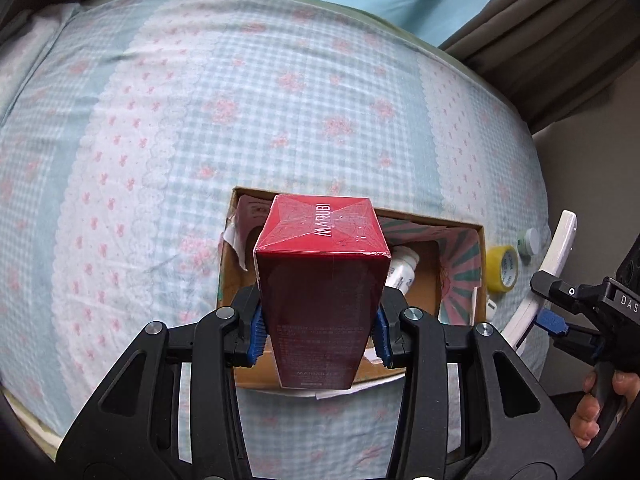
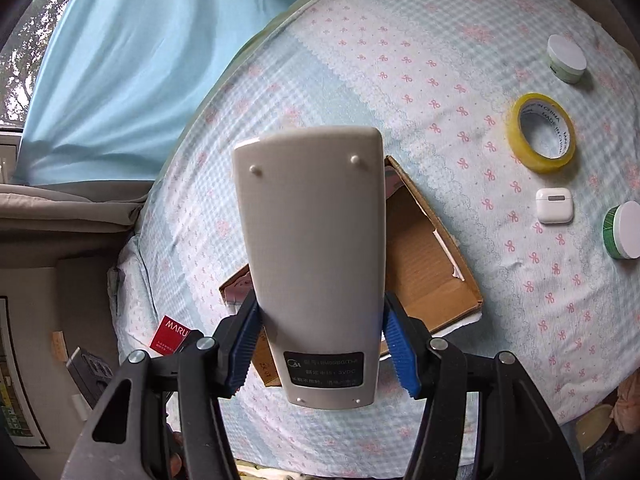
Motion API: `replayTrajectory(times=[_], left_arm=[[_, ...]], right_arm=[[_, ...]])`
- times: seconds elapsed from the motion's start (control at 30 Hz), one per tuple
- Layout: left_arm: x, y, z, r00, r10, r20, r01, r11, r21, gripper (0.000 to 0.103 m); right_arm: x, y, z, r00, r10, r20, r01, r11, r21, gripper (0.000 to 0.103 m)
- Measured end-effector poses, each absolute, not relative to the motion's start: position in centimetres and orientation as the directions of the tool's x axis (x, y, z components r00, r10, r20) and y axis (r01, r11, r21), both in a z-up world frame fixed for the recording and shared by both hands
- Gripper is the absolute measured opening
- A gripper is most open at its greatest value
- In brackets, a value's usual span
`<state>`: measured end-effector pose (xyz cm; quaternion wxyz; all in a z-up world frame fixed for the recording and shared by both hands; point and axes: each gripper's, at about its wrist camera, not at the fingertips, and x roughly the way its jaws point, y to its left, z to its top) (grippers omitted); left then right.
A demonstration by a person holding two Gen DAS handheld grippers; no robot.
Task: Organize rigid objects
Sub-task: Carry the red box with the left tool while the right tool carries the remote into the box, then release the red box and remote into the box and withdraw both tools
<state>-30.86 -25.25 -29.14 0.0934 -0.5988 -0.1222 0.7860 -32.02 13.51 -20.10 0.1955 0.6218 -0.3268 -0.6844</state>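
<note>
Gripping a red MARUBI box [image 1: 320,280], the left gripper [image 1: 320,330] hangs above the cardboard box [image 1: 460,224]; the right gripper [image 2: 320,348] clamps a white remote control [image 2: 316,248].

The bed [image 1: 280,100] fills the area ahead of the jaws. Its sheet [image 2: 440,60] is pale blue gingham with white scalloped bands and pink bow and flower prints. A light blue curtain [image 2: 132,60] hangs beyond the far edge of the bed. A brown curtain [image 1: 540,20] hangs to the right of it. A window [image 2: 24,40] with foliage outside admits daylight, upper left of the jaws.
</note>
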Motion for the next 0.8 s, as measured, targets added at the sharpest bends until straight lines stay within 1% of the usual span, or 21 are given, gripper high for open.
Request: replayTrajectory(times=[0.07, 0.17, 0.23, 0.4, 0.57, 0.63, 0.67, 0.7, 0.73, 0.77, 0.8], left_arm=[[-31.8, -24.9, -30.6, -0.248, 0.292, -0.924, -0.029, -0.955, -0.295, 0.038], [-32.8, -24.0, -32.4, -0.237, 0.277, -0.931, -0.095, -0.960, -0.262, 0.038], [-33.2, -23.2, -33.5, -0.233, 0.261, -0.937, -0.157, -0.961, -0.229, 0.038], [-32.8, -21.6, -36.0, -0.199, 0.249, -0.948, -0.253, -0.947, -0.196, 0.038], [-31.9, -20.5, -37.5, -0.175, 0.245, -0.954, -0.321, -0.930, -0.180, 0.038], [-31.8, -20.2, -37.8, -0.167, 0.236, -0.957, -0.339, -0.925, -0.169, 0.038], [-31.8, -20.1, -38.0, -0.153, 0.248, -0.957, -0.344, -0.921, -0.184, 0.038], [-31.9, -20.1, -37.9, -0.142, 0.272, -0.952, -0.348, -0.914, -0.209, 0.045], [-31.8, -20.1, -37.6, -0.138, 0.310, -0.941, -0.356, -0.902, -0.245, 0.057], [-31.7, -20.1, -37.2, -0.146, 0.317, -0.937, -0.359, -0.899, -0.249, 0.099], [-31.5, -20.1, -36.7, -0.165, 0.308, -0.937, -0.361, -0.903, -0.233, 0.103]], right_arm=[[-32.5, 11.9, -21.2, -0.148, -0.636, -0.758, -0.114, -0.750, 0.651, 0.054], [-33.3, 9.3, -22.6, -0.164, -0.544, -0.823, -0.015, -0.833, 0.553, 0.054], [-33.8, 8.0, -23.9, -0.168, -0.506, -0.846, 0.033, -0.861, 0.508, 0.054], [-34.4, 7.4, -27.4, -0.153, -0.467, -0.871, 0.005, -0.882, 0.472, 0.054], [-33.9, 7.2, -28.1, -0.176, -0.434, -0.884, 0.031, -0.900, 0.436, 0.054], [-33.8, 7.4, -28.4, -0.167, -0.459, -0.872, 0.016, -0.886, 0.463, 0.054], [-33.8, 7.6, -28.7, -0.157, -0.477, -0.865, 0.002, -0.876, 0.483, 0.055], [-33.8, 7.7, -28.8, -0.159, -0.485, -0.860, -0.011, -0.870, 0.493, 0.055], [-33.8, 7.9, -28.9, -0.162, -0.489, -0.857, -0.023, -0.866, 0.499, 0.055], [-33.7, 8.1, -28.8, -0.163, -0.489, -0.857, -0.038, -0.865, 0.501, 0.057], [-33.7, 8.4, -28.7, -0.167, -0.486, -0.858, -0.059, -0.864, 0.500, 0.068]])
